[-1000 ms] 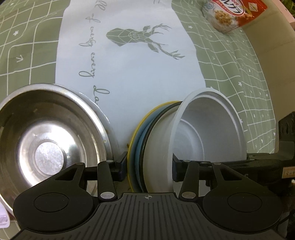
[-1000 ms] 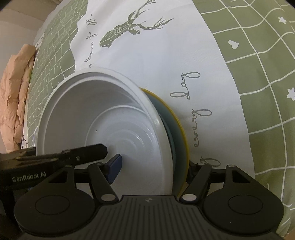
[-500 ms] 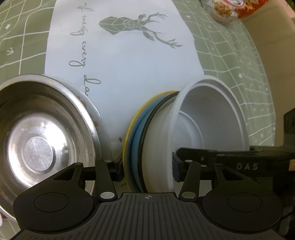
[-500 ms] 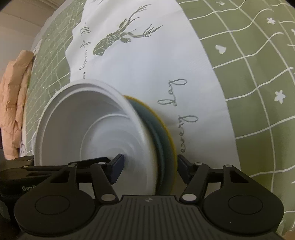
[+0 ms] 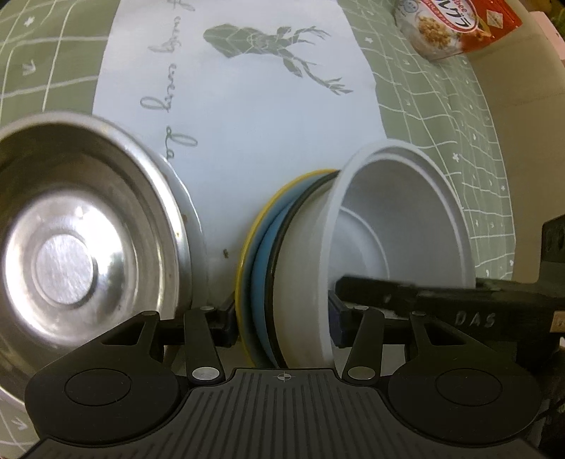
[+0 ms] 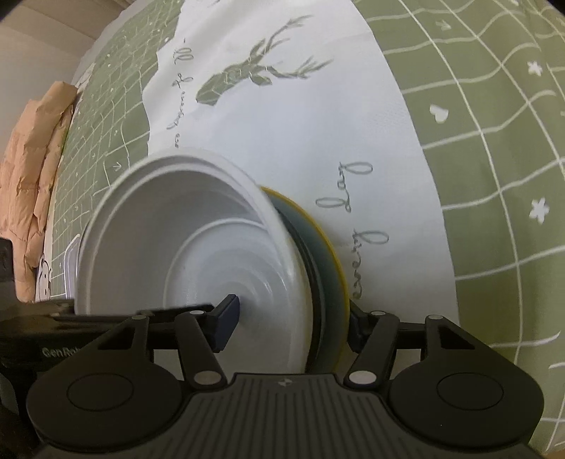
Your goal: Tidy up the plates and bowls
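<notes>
Stacked dishes fill the left wrist view: a white bowl point(image 5: 399, 226) nested in a blue plate point(image 5: 263, 243) and a yellow plate point(image 5: 247, 254), the whole stack seen edge-on between the fingers of the left gripper point(image 5: 282, 319), which is clamped across it from the yellow plate's underside to the bowl's inside. A steel bowl point(image 5: 81, 226) stands just to the left, apart from the stack, over the deer-print tablecloth point(image 5: 268, 116); a cereal bag point(image 5: 448, 24) lies at the far edge. The other gripper's black finger reaches in from the right

Right wrist view shows the same stack from the opposite side: the right gripper point(image 6: 293, 319) is closed on it too, one pad inside the white bowl, the other behind the yellow plate. A beige jacket point(image 6: 31, 169) lies at the far left

Judged from this, the step in hand is carrying the nested stack with both grippers. Next comes lowering it level onto the cloth, or beside the steel bowl, before either grip loosens, since an uneven release could let the bowl slide off
</notes>
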